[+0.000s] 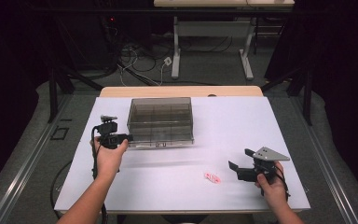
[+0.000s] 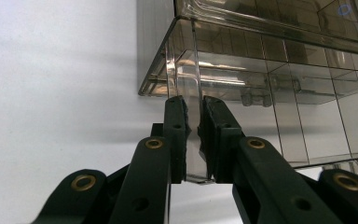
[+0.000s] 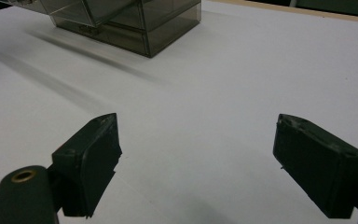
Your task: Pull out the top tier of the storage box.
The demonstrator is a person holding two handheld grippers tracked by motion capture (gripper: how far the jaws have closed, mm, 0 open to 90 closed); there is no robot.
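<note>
A smoky clear plastic compartment box stands at the back middle of the white table. My left gripper is at its front left corner. In the left gripper view the left gripper is shut on the box, its pads pressing the thin corner wall from both sides. A small pink and white item lies near the table's front, right of middle. Just to its right my right gripper is held open, pointing left. In the right gripper view the right gripper has nothing between its pads, and the box shows far off.
The box has a latch on its front face and several dividers inside. Beyond the table's far wooden edge are the floor, cables and another table's legs. Dark curtains stand on both sides.
</note>
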